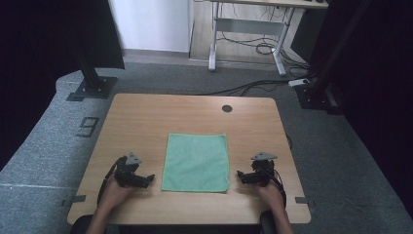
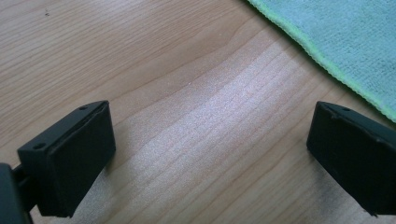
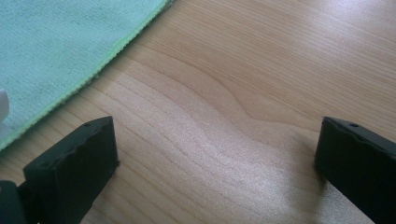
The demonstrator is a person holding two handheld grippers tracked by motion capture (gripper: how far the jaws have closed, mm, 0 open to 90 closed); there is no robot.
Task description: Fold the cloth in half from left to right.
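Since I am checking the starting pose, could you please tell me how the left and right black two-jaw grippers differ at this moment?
The left black two-jaw gripper sits off the left edge of the flat green microfibre cloth; the right black two-jaw gripper sits off its right edge. In the high view the left gripper's jaws point right, toward the cloth, while the right gripper's point left. Both are open, with nothing between the jaws, low over the light wooden table, neither touching the cloth.
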